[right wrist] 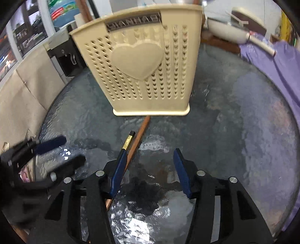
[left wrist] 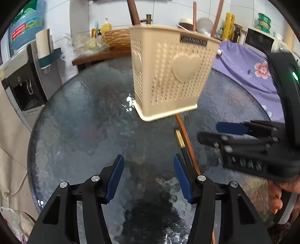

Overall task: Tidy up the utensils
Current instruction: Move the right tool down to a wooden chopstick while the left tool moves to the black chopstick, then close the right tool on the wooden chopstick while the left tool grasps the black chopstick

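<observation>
A beige perforated utensil holder (left wrist: 168,75) (right wrist: 142,65) with a heart on its side stands upright on the round glass table (left wrist: 84,122) (right wrist: 234,122). Brown sticks (left wrist: 195,16) poke out of its top. In front of it a brown chopstick (left wrist: 185,135) (right wrist: 139,137) and a black chopstick with a gold band (left wrist: 179,138) (right wrist: 128,140) lie side by side on the glass. My left gripper (left wrist: 148,159) (right wrist: 61,150) is open above the glass, the chopsticks just beyond its right finger. My right gripper (right wrist: 150,152) (left wrist: 215,133) is open too, its left finger over both chopsticks, gripping nothing.
A purple flowered cloth (left wrist: 249,63) (right wrist: 281,62) covers the surface right of the table. A water dispenser (left wrist: 20,78) stands at the left. Behind are a wooden side table with bags (left wrist: 93,50), a white pan (right wrist: 230,30) and a microwave (left wrist: 260,40). A hand (left wrist: 277,195) holds the right gripper.
</observation>
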`<action>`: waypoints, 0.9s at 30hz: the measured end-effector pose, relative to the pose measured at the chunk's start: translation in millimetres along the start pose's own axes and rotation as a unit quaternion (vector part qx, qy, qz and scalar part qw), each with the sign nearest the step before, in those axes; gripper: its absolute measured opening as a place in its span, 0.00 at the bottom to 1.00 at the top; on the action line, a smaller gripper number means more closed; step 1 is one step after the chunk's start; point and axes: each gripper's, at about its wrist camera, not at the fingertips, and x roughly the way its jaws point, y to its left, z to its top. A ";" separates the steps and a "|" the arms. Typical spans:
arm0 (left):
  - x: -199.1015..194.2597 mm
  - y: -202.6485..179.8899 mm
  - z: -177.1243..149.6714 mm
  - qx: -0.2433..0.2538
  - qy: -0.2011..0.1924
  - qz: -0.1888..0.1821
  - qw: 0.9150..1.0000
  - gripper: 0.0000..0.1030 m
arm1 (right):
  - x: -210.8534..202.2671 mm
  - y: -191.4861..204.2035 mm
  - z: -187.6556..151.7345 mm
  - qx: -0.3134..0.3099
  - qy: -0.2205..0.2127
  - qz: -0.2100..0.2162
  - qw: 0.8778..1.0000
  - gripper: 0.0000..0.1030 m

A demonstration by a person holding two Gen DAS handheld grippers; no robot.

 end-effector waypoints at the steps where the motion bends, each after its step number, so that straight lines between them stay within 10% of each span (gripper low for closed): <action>1: 1.0 -1.2 -2.2 0.001 0.002 -0.002 1.000 0.51 | 3.1 -1.3 0.3 0.003 0.004 -0.001 1.000 0.42; 27: 5.6 -7.7 -9.9 0.003 0.014 -0.008 1.000 0.51 | 32.3 14.7 22.2 -0.002 0.043 -0.021 0.999 0.33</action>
